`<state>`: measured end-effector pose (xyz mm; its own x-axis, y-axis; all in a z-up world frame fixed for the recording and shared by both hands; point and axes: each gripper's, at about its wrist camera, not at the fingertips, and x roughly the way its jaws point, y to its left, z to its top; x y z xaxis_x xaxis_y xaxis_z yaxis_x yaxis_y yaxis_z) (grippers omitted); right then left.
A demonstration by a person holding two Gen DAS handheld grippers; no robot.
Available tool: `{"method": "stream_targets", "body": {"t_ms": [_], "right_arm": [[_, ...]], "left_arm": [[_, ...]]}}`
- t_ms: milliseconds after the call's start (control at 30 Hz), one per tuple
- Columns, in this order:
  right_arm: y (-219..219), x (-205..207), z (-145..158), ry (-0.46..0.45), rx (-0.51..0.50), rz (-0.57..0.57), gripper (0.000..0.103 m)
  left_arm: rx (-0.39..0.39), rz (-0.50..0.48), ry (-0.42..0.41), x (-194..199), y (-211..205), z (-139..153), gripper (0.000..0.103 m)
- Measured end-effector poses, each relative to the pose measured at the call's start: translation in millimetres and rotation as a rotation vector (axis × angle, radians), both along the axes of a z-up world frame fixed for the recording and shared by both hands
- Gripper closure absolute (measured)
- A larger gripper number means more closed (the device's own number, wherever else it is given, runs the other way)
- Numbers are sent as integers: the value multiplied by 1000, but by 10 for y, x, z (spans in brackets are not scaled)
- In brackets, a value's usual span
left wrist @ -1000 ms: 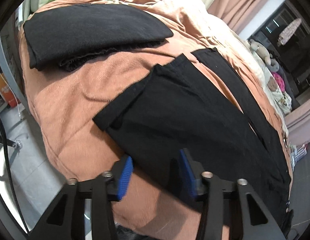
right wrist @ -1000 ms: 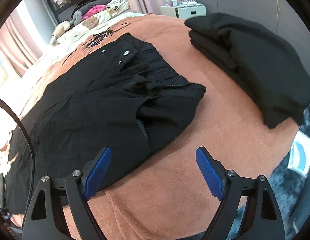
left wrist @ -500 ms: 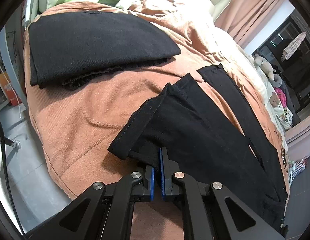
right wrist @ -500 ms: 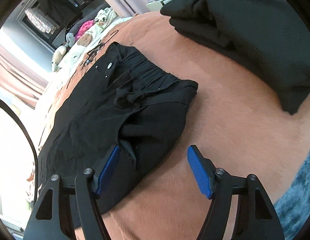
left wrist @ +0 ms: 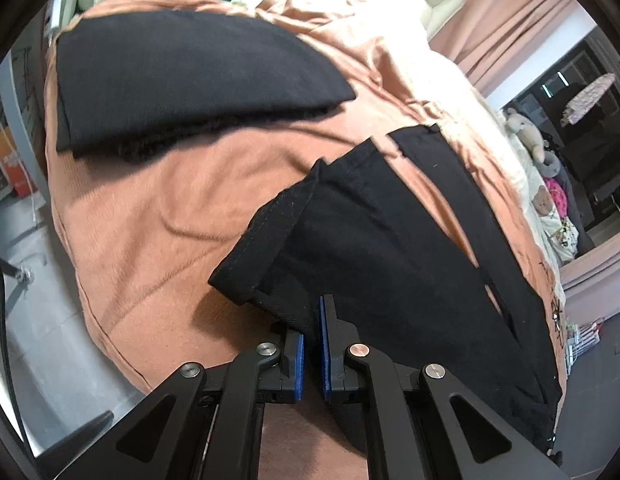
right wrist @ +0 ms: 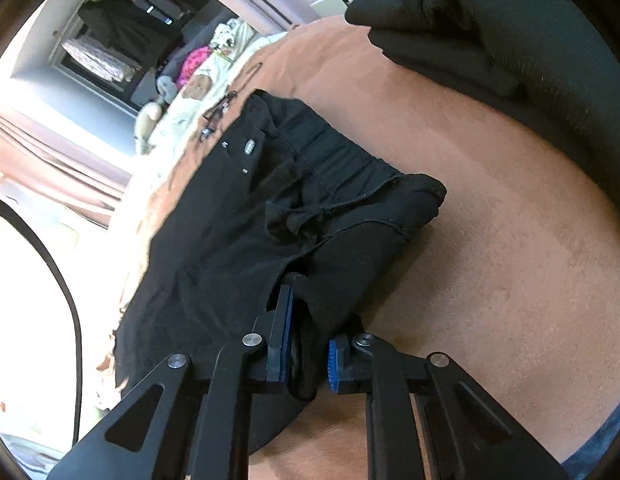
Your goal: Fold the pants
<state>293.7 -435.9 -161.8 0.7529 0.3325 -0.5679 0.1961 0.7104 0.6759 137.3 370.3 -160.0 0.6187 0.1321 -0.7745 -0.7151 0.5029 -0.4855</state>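
- Two wrist views show one pair of black pants (left wrist: 390,248) spread on a bed (left wrist: 158,208) under a salmon-brown cover, each hand gripping at one end of the near edge.
- Left wrist view: the left gripper (left wrist: 311,340) has its jaws nearly together on the near corner of a leg hem, with a thin fold of black cloth pinched between the blue pads (left wrist: 298,360).
- From these jaws the pants run forward and to the right; their long axis lies diagonally, toward the far right of the bed.
- The hem just ahead of the jaws is curled up and turned over, showing a stitched band. A second leg lies beyond, parted from the first by a narrow strip of cover.
- A stack of folded dark clothes (left wrist: 182,80) lies well ahead and to the left, apart from the pants.
- Right wrist view: the right gripper (right wrist: 308,344) is closing its jaws on the waist end, and a bunched fold of black cloth fills the narrow gap between the pads (right wrist: 285,336).
- From these jaws the pants (right wrist: 238,232) stretch forward and to the left; the elastic waistband and metal buttons lie ahead, the waist corner ahead and slightly right.
- The cloth is matt, soft and creased near the waist, flatter along the legs.
- Judgement: with each hand at its own end, the coming fold likely turns on lifting this near long edge and carrying it across the long axis.
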Motion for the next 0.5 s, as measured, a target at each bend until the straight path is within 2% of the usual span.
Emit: {"method": "stream_targets", "body": {"t_ms": [167,300,400,500], "right_arm": [[-4,-42,-90,27,-37,32,88],[-72,-44,-151,45,-11,35,88],[-105,-1,-153,60,8,34,81],[-93,26,-140,73,4,36,80]], "left_arm": [[-35,10,-12,-36,-11,-133,98],[-54,22,-45,-83,-6,-168,98],[-78,43,-71,-141,26,-197,95],[-83,68,-90,-191,49,-201,94]]}}
